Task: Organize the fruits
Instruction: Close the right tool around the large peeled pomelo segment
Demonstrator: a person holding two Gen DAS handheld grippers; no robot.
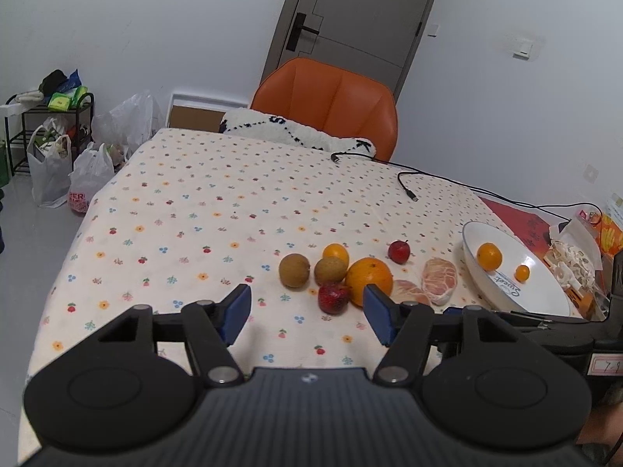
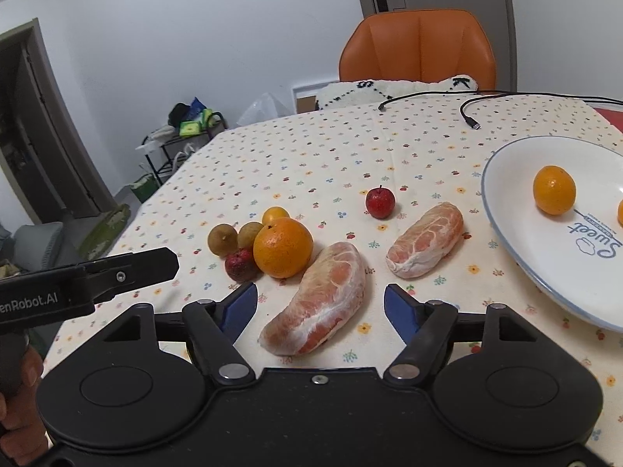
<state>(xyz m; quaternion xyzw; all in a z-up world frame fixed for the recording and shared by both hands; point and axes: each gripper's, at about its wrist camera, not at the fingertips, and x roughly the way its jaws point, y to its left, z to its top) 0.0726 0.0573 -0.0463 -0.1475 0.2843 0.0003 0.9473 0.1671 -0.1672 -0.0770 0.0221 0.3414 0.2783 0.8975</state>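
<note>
A white plate (image 2: 502, 210) (image 1: 545, 295) at the right holds a small orange (image 2: 554, 190) (image 1: 489, 256) and a tinier one (image 1: 522, 273). On the flowered cloth lie a big orange (image 2: 283, 248) (image 1: 369, 275), two brown fruits (image 1: 294, 270) (image 1: 330, 270), a yellow fruit (image 1: 335, 253), a dark red fruit (image 1: 333, 298), a red apple-like fruit (image 2: 380, 202) (image 1: 398, 251) and two peeled pomelo segments (image 2: 319, 299) (image 2: 426, 245). My right gripper (image 2: 320, 309) is open, its fingers either side of the near segment. My left gripper (image 1: 307, 315) is open, just short of the dark red fruit.
An orange chair (image 1: 327, 105) with a white cushion (image 1: 300, 132) stands at the far table edge. Two black cables (image 2: 469, 116) lie across the back right of the cloth. Packets and wrappers (image 1: 576, 257) sit beyond the plate. Bags and a rack (image 1: 54, 148) stand on the floor at left.
</note>
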